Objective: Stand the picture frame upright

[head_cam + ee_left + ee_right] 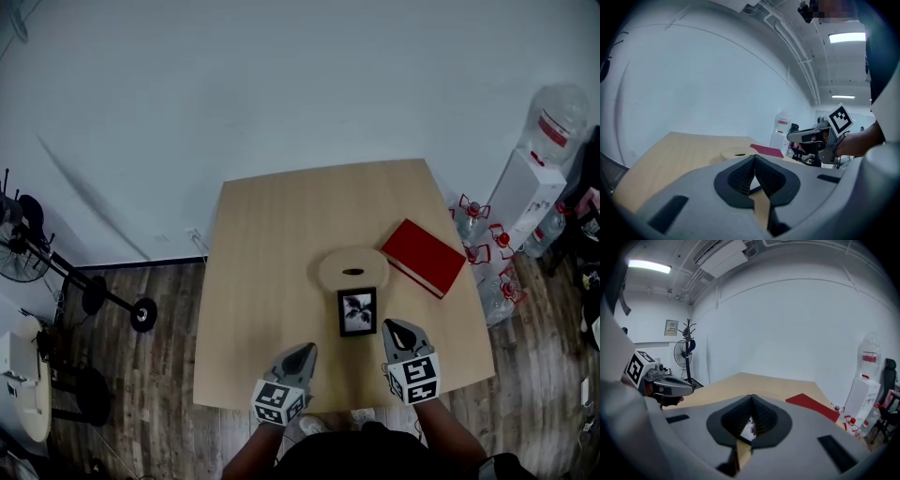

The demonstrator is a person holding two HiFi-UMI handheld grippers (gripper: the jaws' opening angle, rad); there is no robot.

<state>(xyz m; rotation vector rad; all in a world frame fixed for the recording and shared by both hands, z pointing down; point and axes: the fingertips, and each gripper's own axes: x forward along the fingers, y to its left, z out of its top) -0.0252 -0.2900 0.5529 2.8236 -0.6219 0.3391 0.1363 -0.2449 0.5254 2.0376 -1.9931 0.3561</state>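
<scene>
The picture frame (357, 312) is small and black, with a black-and-white flower print. It stands on the wooden table (262, 281), facing me, just in front of a round wooden board (352, 269). My left gripper (305, 352) hangs over the table's near edge, left of the frame and apart from it, jaws shut and empty. My right gripper (396, 327) is just right of the frame, also shut with nothing held. In the right gripper view a strip of the print (749, 430) shows through the gap behind the pads. The left gripper view shows the shut fingertips (754, 158) and the right gripper (797, 136).
A red book (424, 256) lies right of the round board. A water dispenser (530, 192) and several bottles (483, 239) stand on the floor to the right. A fan stand (56, 267) is at the left. A white wall runs behind the table.
</scene>
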